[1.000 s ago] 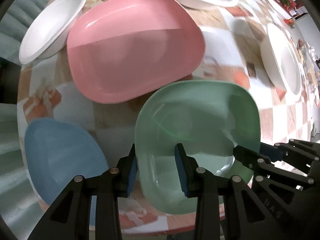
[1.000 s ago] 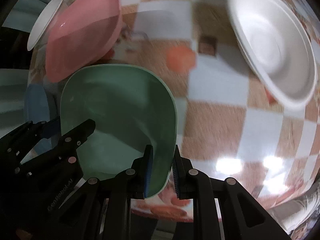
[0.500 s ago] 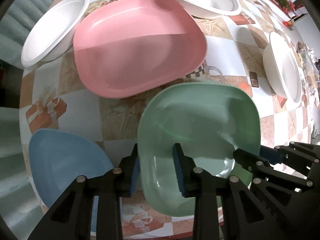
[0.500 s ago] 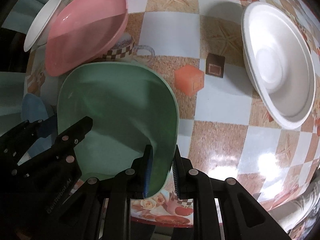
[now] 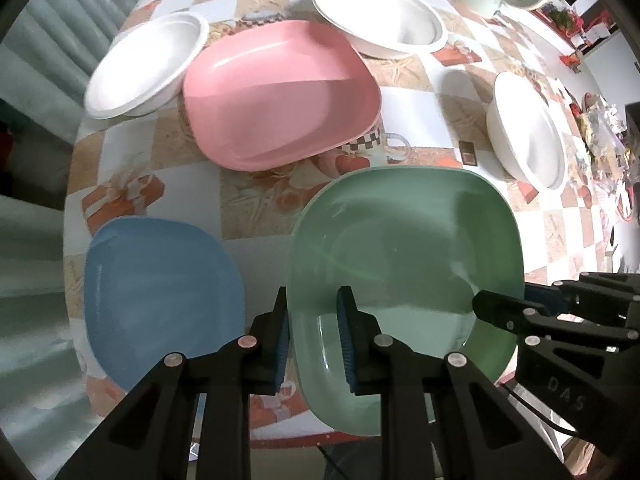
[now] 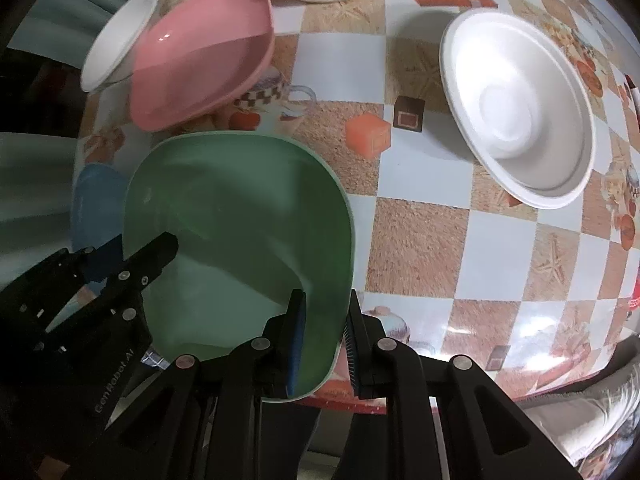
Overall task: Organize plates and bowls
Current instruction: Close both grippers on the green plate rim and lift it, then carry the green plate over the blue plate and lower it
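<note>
Both tools pinch the green plate: the left hand-held gripper clamps its left rim at the lower centre of the left wrist view, and the right hand-held gripper clamps its opposite rim at lower centre. On the checkered counter sit a pink plate above, a blue plate at lower left, and 3 white bowls.

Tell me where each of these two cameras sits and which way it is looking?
Left wrist view: sits on the left gripper, looking down along its fingers at the square green plastic plate whose edge it grips; the right gripper shows beside it.
Right wrist view: sits on the right gripper, looking down at the plate's other edge; the left gripper shows at left.
Shared: green plate, square pink plastic plate, checked tablecloth.
</note>
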Motion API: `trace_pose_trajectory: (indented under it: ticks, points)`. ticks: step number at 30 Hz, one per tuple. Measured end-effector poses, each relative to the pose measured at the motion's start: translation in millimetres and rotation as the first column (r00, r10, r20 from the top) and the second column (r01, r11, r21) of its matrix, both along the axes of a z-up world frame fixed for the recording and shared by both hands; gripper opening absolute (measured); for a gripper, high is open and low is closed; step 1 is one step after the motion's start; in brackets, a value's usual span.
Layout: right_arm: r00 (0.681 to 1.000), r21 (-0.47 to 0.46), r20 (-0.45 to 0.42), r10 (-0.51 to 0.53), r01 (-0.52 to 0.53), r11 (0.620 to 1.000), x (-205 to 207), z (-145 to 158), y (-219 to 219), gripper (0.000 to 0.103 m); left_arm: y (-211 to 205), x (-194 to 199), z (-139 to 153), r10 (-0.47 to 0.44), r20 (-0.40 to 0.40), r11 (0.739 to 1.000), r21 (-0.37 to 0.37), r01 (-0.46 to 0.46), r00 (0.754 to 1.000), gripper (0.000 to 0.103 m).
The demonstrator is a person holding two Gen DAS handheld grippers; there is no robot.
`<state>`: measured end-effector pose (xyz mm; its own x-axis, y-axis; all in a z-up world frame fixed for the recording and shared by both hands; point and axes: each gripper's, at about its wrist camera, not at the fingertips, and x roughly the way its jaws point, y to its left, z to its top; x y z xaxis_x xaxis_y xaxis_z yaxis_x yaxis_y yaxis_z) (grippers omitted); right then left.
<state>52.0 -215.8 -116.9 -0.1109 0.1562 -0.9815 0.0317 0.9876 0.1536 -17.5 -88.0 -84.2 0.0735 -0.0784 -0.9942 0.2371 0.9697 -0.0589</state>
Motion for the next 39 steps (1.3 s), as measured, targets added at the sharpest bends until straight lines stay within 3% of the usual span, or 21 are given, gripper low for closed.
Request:
trace_pose_trajectory:
  ticks: [3, 13, 22, 29, 39]
  points:
    - [1.0, 0.009, 0.004, 0.008, -0.008, 1.0, -3, 11, 6, 0.021, 1, -5, 25, 0.008, 0.018, 1.0, 0.001, -0.008, 1.0, 0.024]
    - [0.99, 0.034, 0.051, 0.128, -0.13, 0.991, -9, 51, 52, 0.021, 54, 5, 35, 0.098, 0.06, 0.995, 0.029, -0.099, 0.993, 0.024]
    - [0.97, 0.048, 0.085, 0.229, -0.233, 0.971, -9, 65, 98, 0.021, 101, 3, 48, 0.159, 0.086, 0.984, 0.071, -0.165, 0.984, 0.024]
    - [0.957, 0.059, 0.081, 0.279, -0.284, 0.957, -12, 67, 130, 0.021, 128, 6, 52, 0.177, 0.103, 0.978, 0.096, -0.187, 0.979, 0.024]
    - [0.954, 0.083, 0.03, 0.298, -0.299, 0.951, -18, 53, 154, 0.021, 142, 25, 36, 0.116, 0.101, 0.979, 0.156, -0.131, 0.988, 0.024]
